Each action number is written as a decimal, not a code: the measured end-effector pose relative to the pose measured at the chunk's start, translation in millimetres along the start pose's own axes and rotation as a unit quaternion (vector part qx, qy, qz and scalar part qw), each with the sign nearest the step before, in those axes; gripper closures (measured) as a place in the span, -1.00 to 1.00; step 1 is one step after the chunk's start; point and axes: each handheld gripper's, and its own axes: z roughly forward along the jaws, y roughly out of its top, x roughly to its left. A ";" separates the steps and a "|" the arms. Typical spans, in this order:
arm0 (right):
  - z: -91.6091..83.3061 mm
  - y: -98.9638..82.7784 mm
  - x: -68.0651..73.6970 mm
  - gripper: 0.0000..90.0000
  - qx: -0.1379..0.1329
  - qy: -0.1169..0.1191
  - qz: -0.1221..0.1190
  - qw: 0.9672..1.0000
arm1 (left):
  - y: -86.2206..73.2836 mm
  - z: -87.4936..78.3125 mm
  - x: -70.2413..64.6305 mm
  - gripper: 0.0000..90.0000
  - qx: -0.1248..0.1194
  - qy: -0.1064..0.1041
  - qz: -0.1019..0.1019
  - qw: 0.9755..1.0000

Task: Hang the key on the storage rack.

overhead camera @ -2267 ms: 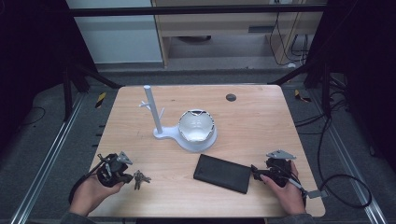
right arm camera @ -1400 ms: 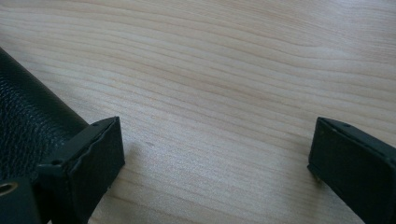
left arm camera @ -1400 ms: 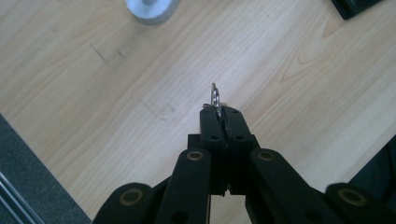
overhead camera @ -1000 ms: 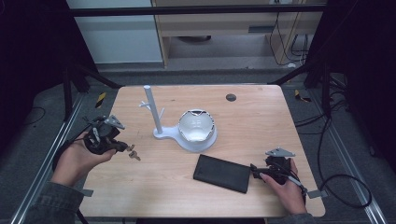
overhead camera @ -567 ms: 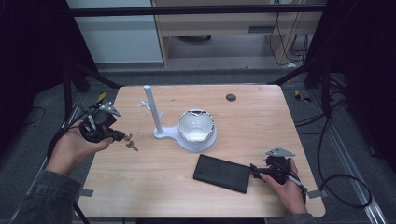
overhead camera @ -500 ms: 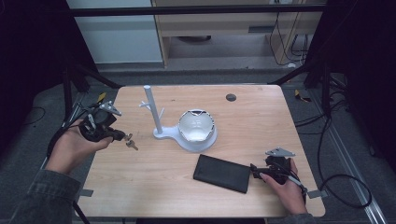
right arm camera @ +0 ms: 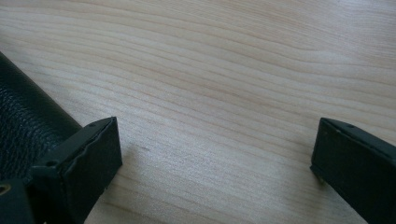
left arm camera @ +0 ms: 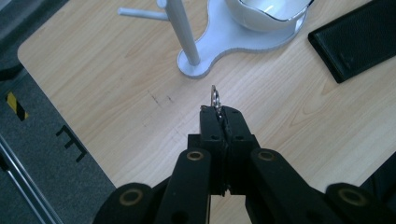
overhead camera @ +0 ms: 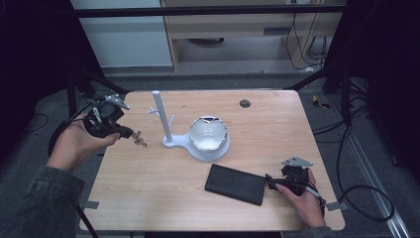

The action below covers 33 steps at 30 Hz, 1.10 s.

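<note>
- Left tongs (overhead camera: 128, 133) were clamped on the key ring (left arm camera: 214, 97), jaws pressed together with only the ring's top loop poking out past the tips; grip was edge-on, likely so the loop stayed free to slip over a peg.
- Keys (overhead camera: 139, 142) hung below the tongs in the high view, off the counter (overhead camera: 163, 198), just left of the white key stand (overhead camera: 163, 119).
- Stand post was upright with short pegs (overhead camera: 153, 112) branching near mid-height; the left tongs pointed toward it, so my read was a hang-the-keys step, approach under way, not yet hooked.
- White bowl (overhead camera: 208, 134) sat on the stand's base tray, touching it, right of the post; looked like the drop spot for small items.
- Right tongs (overhead camera: 272, 182) rested low on the counter, jaws wide apart, holding nothing; one jaw sat just beside the end of the black leather wallet (overhead camera: 236, 184). Probably parked out of the way.
- Small dark disc (overhead camera: 244, 103) lay well apart near the far edge.
</note>
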 end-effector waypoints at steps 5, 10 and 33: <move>0.0 0.0 0.0 -0.96 0.000 0.000 0.000 1.000 | 7.5 -3.3 1.2 0.97 -0.009 0.001 -0.006 1.000; 0.0 0.0 0.0 -0.96 0.000 0.000 0.000 1.000 | 16.9 -5.3 0.5 0.97 -0.008 0.002 -0.002 1.000; -0.1 -0.3 0.2 -0.96 -0.001 -0.001 0.000 1.000 | 46.6 -0.9 21.8 0.97 -0.014 0.017 -0.017 1.000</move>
